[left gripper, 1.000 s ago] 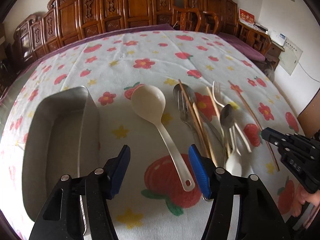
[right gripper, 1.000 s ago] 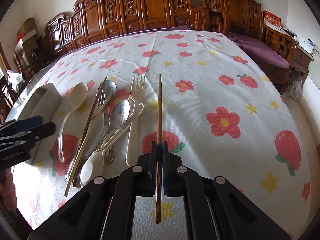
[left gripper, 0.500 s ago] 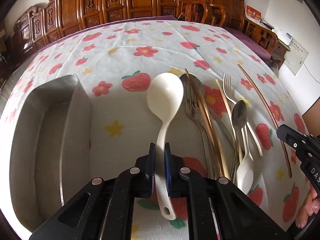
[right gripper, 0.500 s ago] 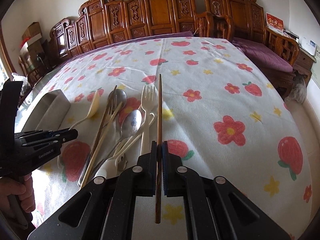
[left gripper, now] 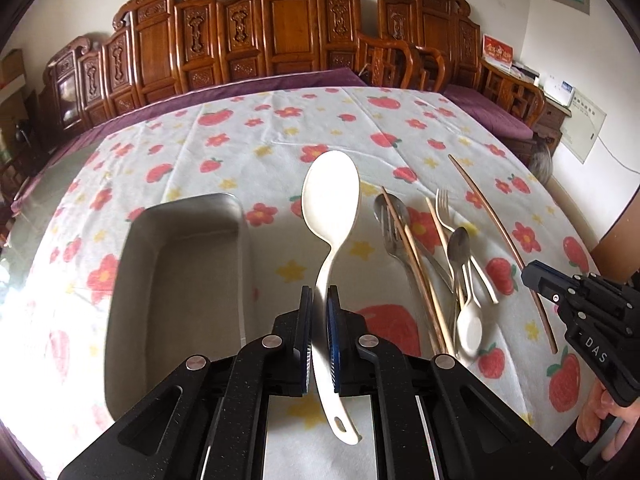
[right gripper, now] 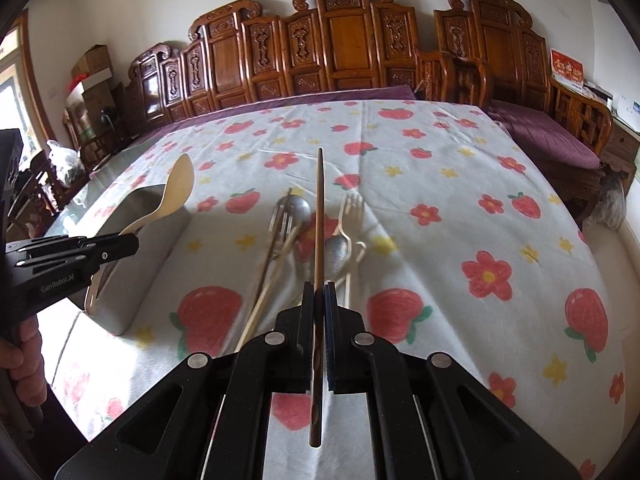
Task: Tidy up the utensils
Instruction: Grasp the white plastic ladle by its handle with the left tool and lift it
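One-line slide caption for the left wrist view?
Left gripper lifts cream spoon beside steel tray; right gripper holds chopstick.

**Two wrist cameras, both tilted down over one table**

Left wrist view: rides behind its own left gripper (left gripper: 318, 300), close above the flowered tablecloth (left gripper: 280, 128), facing the carved wooden bench (left gripper: 288, 40) at 12 o'clock. Metal tray (left gripper: 120, 280) at 9, right gripper (left gripper: 532, 276) at 3.

Right wrist view: same heading, set further right; right gripper (right gripper: 319, 292) at 6, left gripper (right gripper: 134, 246) at 9.

Shared: tray (right gripper: 132, 304), utensil pile (left gripper: 444, 256) (right gripper: 312, 236), tablecloth, bench.
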Action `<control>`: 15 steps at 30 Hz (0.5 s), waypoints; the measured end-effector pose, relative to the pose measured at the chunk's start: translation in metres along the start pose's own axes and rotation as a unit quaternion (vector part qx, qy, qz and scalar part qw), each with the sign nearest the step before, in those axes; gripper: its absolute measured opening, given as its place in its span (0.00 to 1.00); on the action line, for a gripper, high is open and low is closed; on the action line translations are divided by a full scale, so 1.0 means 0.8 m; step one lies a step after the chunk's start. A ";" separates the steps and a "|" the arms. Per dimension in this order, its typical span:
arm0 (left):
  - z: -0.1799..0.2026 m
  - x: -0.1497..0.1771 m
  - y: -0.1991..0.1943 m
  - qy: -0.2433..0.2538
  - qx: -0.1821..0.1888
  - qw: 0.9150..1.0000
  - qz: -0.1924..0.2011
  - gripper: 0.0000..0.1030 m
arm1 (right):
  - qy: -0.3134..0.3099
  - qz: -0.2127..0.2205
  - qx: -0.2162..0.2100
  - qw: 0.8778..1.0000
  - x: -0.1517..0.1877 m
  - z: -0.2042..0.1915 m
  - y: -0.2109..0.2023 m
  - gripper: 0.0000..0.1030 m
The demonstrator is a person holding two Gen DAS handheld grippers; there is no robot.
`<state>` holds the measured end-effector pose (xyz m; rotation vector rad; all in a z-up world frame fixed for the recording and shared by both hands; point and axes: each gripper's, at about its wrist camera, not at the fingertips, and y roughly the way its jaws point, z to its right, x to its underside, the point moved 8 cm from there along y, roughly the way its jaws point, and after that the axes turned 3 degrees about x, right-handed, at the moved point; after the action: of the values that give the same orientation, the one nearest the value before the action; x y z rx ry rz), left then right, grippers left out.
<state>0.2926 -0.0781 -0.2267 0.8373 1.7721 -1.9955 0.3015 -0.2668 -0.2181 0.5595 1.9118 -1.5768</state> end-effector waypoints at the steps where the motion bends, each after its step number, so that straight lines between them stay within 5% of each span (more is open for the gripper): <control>1: -0.005 0.000 -0.004 -0.001 -0.002 1.000 0.001 0.06 | -0.003 0.002 -0.003 1.000 0.000 -0.006 -0.002 0.06; 15: -0.092 0.002 -0.023 -0.017 -0.026 0.999 0.011 0.06 | -0.027 0.006 -0.027 0.999 0.000 -0.051 -0.004 0.06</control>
<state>0.2949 -0.0032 -0.2170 0.7979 1.7799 -1.9296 0.2919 -0.2278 -0.2107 0.5007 1.9012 -1.5128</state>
